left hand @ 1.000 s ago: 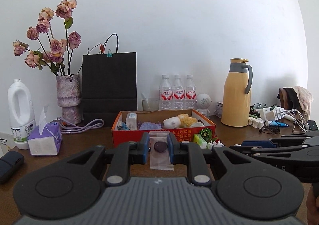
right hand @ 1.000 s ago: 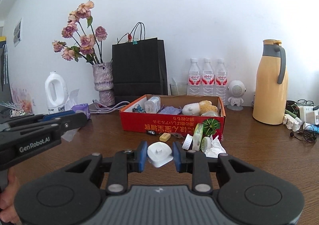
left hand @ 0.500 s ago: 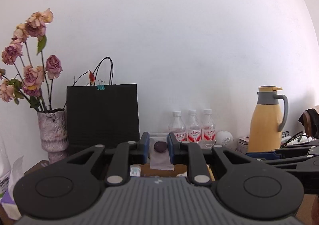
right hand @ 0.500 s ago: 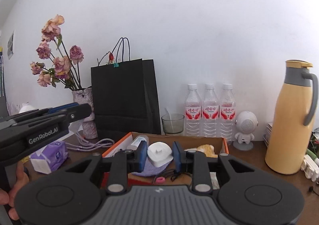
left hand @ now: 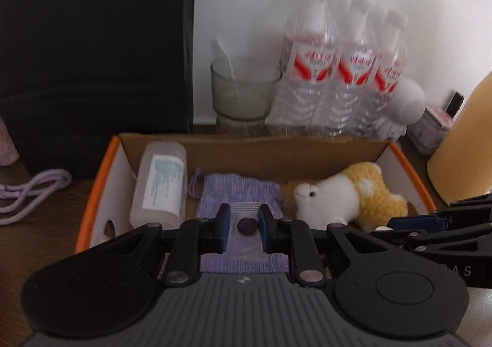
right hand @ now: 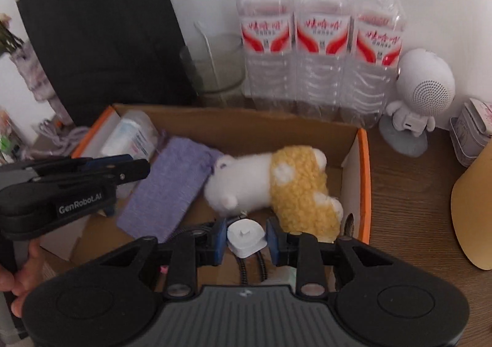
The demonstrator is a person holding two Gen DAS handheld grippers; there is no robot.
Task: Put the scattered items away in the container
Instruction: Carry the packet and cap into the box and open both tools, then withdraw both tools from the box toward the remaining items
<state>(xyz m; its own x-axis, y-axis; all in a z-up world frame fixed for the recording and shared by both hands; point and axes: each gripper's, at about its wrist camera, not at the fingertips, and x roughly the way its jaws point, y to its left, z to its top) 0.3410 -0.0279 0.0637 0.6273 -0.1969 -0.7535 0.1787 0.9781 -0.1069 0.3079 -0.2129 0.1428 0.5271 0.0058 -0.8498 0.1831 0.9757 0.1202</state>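
Both grippers hang over the orange cardboard box (left hand: 95, 193) (right hand: 364, 181), pointing down into it. My left gripper (left hand: 244, 225) is shut on a small clear packet with a dark round sweet (left hand: 246, 225), above a purple knitted pouch (left hand: 240, 190) (right hand: 172, 184). My right gripper (right hand: 246, 237) is shut on a white plug adapter (right hand: 246, 236), just in front of a white and yellow plush toy (right hand: 276, 184) (left hand: 344, 196). A clear plastic bottle with a blue label (left hand: 161, 187) lies at the box's left side. The left gripper's body (right hand: 70, 190) shows in the right wrist view.
Behind the box stand a black paper bag (left hand: 92, 39), a glass (left hand: 243, 91), three water bottles (right hand: 319, 39) and a white robot figure (right hand: 421, 94). A yellow jug (right hand: 473, 208) is to the right, a purple cable (left hand: 33, 190) to the left.
Both grippers have moved forward from in front of the box to above it and tipped downward, each still holding its item. The box's inside now fills both views.
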